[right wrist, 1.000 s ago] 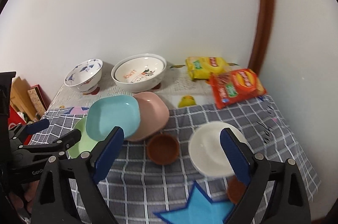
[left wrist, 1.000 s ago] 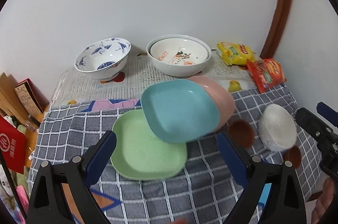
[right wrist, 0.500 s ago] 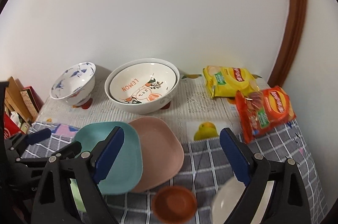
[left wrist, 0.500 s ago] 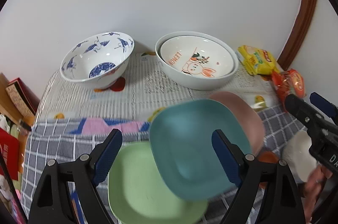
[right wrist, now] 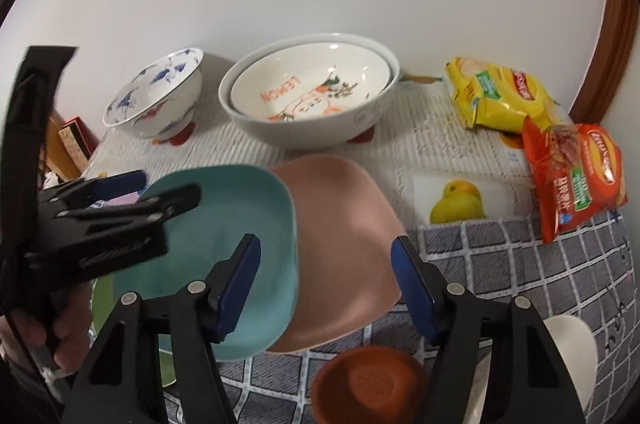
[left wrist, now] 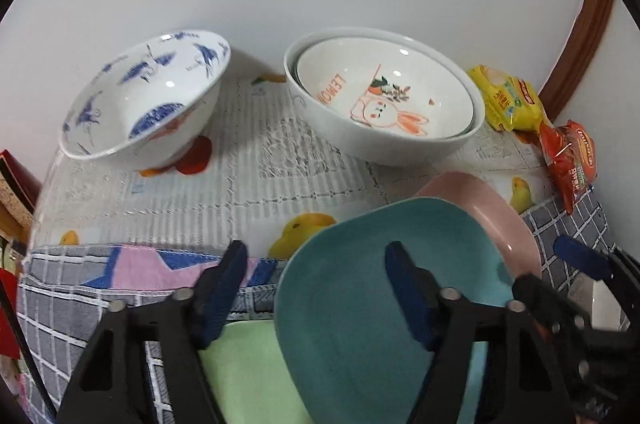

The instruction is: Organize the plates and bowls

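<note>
Presently, three shallow square plates lie overlapped on the grey checked cloth [right wrist: 520,264] at the near part of the table: a teal plate [left wrist: 360,304] sits tilted on top, its left edge over a green plate [left wrist: 248,364] and its right edge over a pink plate [right wrist: 344,244]. The left gripper [left wrist: 316,276] hovers over the teal plate's left rim, one blue finger outside the rim and the other above the plate's hollow; its jaws have just been closing, yet the pads press on nothing and it grips nothing. The right gripper [right wrist: 326,264] stands over the seam of the teal and pink plates, the left finger above the teal, the right above the pink plate's right edge; its jaws have likewise just been closing, and no contact with either plate can be made out. Behind, on a pale printed mat [left wrist: 260,175], a blue-patterned bowl [left wrist: 148,103] stands left of a white bowl marked LEMON nested inside a larger grey-white bowl [right wrist: 308,119]. A small brown dish [right wrist: 368,384] and a white bowl [right wrist: 572,352] rest on the cloth at the near right. A yellow snack packet [right wrist: 496,95] and a red one [right wrist: 576,175] lie at the right by the wall. A hand [right wrist: 36,328] holding the left gripper's handle shows at the lower left of the right wrist view.
</note>
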A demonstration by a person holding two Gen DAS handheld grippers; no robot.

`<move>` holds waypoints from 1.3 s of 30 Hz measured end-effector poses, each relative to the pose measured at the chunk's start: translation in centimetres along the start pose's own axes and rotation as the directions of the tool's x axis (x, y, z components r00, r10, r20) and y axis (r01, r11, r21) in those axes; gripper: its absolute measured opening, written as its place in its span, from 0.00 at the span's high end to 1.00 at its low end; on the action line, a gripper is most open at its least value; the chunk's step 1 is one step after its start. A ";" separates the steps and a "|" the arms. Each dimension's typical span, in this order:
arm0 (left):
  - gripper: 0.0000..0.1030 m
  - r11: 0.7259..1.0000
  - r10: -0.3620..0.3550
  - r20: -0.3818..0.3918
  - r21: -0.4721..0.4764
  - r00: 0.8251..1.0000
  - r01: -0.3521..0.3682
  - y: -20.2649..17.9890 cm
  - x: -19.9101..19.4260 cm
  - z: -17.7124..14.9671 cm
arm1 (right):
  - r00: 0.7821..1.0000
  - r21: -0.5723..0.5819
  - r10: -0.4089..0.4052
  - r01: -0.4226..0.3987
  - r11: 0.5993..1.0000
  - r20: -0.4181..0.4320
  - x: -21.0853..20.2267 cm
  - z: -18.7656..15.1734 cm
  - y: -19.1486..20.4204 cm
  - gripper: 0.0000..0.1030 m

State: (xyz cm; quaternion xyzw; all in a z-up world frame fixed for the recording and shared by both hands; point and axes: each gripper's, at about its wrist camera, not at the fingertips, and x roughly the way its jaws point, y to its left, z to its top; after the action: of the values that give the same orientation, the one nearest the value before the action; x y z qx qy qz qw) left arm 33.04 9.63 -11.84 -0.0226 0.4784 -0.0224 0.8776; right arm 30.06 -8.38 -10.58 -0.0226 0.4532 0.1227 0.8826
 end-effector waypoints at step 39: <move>0.85 0.997 -0.075 0.050 -0.033 0.996 0.077 2.0 -6.0 -1.7 | 0.999 0.086 0.047 -0.048 0.995 0.006 -2.9 -2.3 1.7 0.93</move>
State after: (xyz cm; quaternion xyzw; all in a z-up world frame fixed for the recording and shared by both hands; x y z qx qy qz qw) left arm 28.36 11.97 -7.84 -0.0567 0.4558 -0.0466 0.8870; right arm 26.21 -7.69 -9.52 0.0266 0.4566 0.1240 0.8806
